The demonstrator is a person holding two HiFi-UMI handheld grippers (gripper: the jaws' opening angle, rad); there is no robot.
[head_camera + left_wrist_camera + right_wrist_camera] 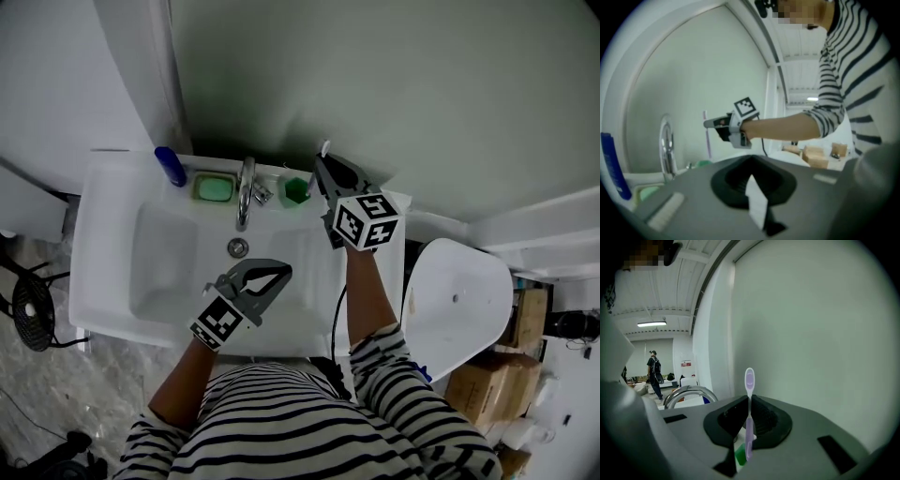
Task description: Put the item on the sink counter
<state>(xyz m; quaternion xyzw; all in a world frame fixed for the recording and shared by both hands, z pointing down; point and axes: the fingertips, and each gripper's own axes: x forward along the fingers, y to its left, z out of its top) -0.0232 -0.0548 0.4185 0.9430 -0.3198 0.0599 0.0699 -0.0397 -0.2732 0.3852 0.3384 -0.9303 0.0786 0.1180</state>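
Toothbrush [748, 432] stands upright, pinched tight in my right gripper [322, 161], above the back of the sink counter [112, 197] by the green cup [296, 190]. Left gripper [281, 274] hangs over the basin [169, 253], jaws together, empty.

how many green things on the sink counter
2. A green soap dish sits left of the faucet; a green cup sits right of it, beside the right gripper. That gripper covers some of the counter, so another could be hidden.
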